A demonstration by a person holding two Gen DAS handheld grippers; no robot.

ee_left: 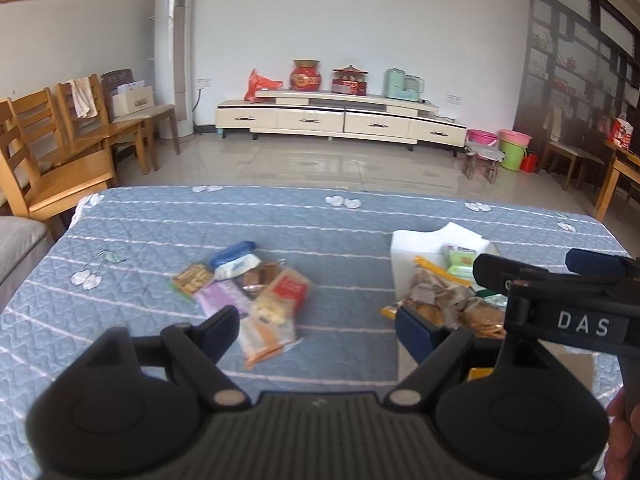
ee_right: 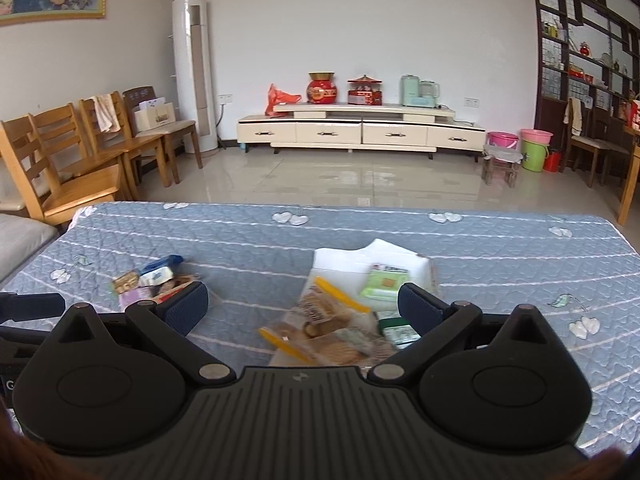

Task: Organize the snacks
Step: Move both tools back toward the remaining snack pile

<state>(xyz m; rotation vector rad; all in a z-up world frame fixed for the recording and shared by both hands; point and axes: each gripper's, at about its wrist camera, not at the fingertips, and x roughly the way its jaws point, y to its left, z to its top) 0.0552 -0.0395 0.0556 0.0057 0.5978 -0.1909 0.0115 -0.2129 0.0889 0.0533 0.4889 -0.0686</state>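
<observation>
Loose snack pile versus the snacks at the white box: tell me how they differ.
The loose snack pile lies left, directly on the blue quilted cover; the box snacks lie right, in and against the white box.
The pile shows blue, purple and red packs; the box snacks show yellow-edged and green packs.
Both are ungripped.

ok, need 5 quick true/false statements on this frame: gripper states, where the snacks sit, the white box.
1. Both the left gripper and the right gripper are open and hold nothing. True.
2. The white box is closed with a lid. False: it is open, with a green packet and other snacks in it.
3. A loose pile of snacks lies on the blue quilted cloth, to the left of the box. True.
4. The yellow-edged cookie bags lie in the loose pile. False: they lie at the box.
5. All snacks are already in the box. False: the pile is outside it.
</observation>
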